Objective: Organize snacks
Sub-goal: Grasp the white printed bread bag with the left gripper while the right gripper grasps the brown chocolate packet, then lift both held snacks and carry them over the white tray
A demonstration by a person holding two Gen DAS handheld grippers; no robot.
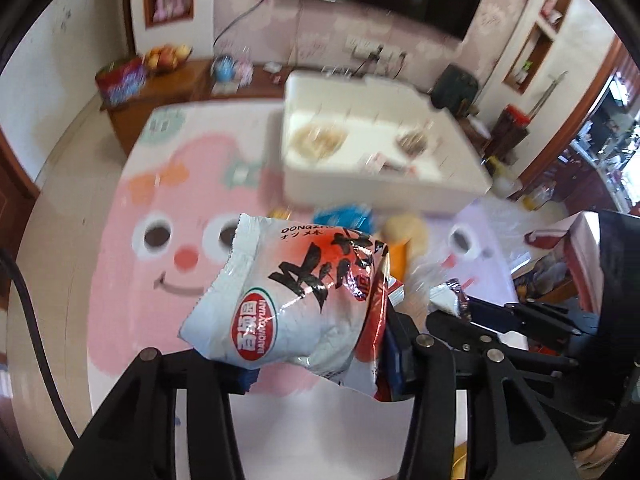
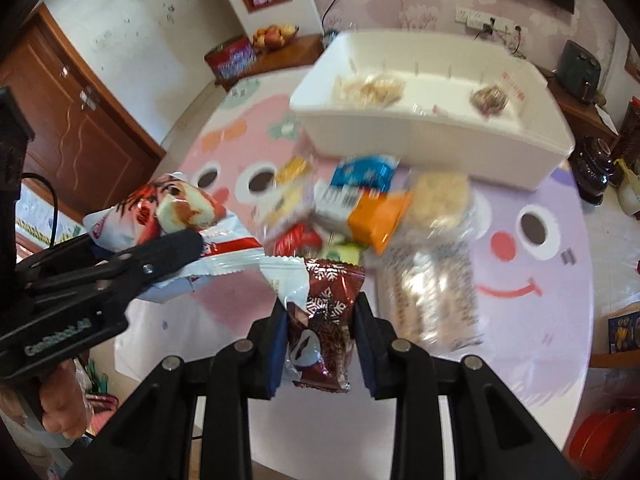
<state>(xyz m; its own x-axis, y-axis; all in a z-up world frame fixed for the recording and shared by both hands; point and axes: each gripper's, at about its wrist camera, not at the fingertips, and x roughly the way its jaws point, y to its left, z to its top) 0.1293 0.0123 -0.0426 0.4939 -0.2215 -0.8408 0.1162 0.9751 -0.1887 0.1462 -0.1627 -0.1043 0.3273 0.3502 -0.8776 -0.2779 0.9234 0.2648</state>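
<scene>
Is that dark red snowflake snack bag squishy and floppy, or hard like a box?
Probably floppy: the dark red snowflake packet looks creased and pinched narrow where the right gripper clamps it. It seems light, since the thin film hangs from that pinch alone. The glossy wrapper may be a bit slippery.

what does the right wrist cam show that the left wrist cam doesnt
Only the right wrist view shows the dark red snowflake packet clamped in the right gripper, and the loose snack pile in full. Only the left wrist view shows the front of the white and red snack bag in the left gripper. Both show the white organizer box and cartoon tablecloth.
</scene>
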